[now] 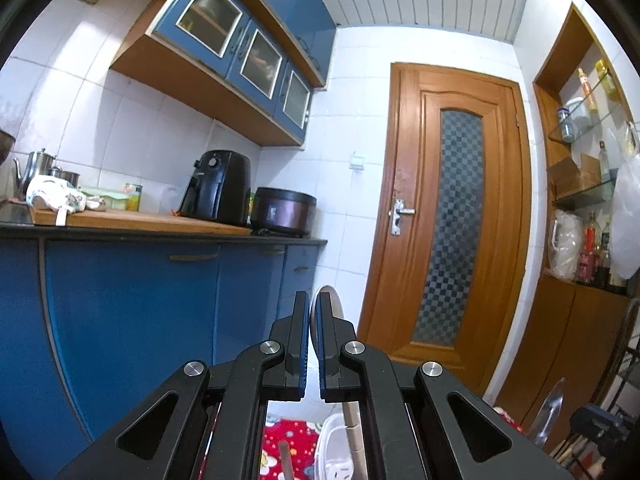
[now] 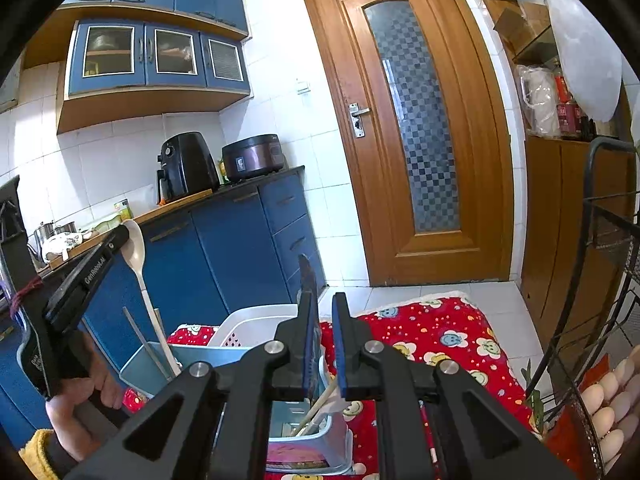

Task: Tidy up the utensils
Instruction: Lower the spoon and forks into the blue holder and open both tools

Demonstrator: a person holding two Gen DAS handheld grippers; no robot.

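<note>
- The left gripper [image 2: 121, 235], carried by a hand [image 2: 80, 400], has its fingers clenched on a pale spoon [image 2: 134, 252] just below the bowl. The handle points down into a blue box [image 2: 138, 372], so I judge it is being stood there, bowl up.
- That box and the white basket [image 2: 256, 320] behind it sit at the left end of a red mat [image 2: 440, 332] on the floor. Both are open at the top to take utensils upright.
- The right gripper [image 2: 326, 300] hangs over the box, fingers slightly apart. A dark knife [image 2: 307, 280] rests against the left one, tip up and clear of the other. It looks released.
</note>
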